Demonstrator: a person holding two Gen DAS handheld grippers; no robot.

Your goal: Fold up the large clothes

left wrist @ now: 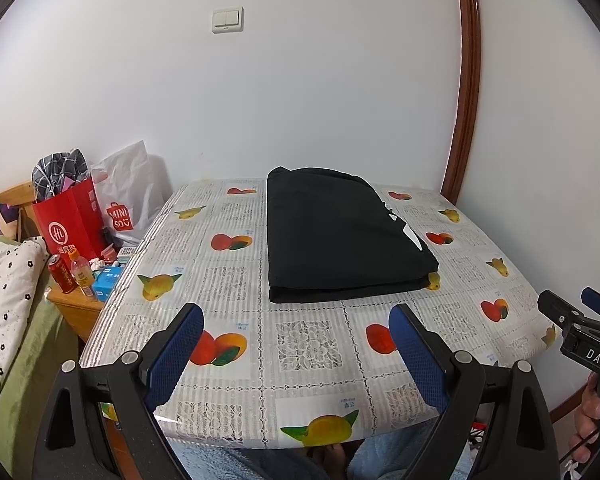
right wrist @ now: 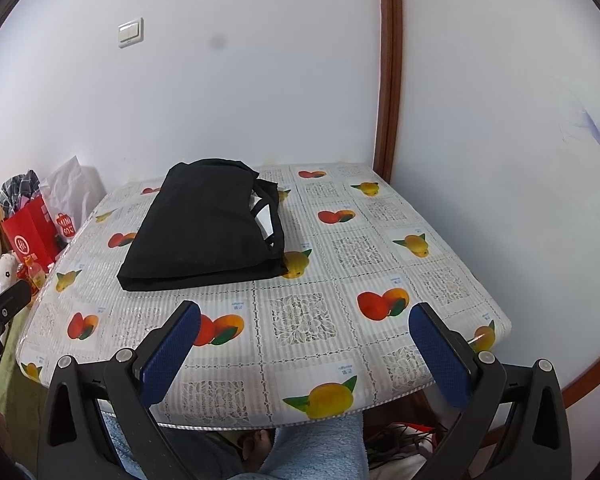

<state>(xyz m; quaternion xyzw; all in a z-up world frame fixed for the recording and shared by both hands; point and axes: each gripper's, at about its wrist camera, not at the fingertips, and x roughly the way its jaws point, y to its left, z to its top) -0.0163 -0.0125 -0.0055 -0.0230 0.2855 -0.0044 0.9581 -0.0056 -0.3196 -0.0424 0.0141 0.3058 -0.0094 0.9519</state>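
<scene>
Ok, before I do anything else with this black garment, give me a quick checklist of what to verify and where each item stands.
1. Black garment folded into a compact rectangle: ok.
2. Garment fully on the table, no edge hanging off: ok.
3. Left claw open, holding nothing: ok.
4. Right claw open, holding nothing: ok.
5. Layers square on the right side, where a white print peeks out: not ok, slightly uneven.
6. Whether another fold is needed: cannot tell.
</scene>
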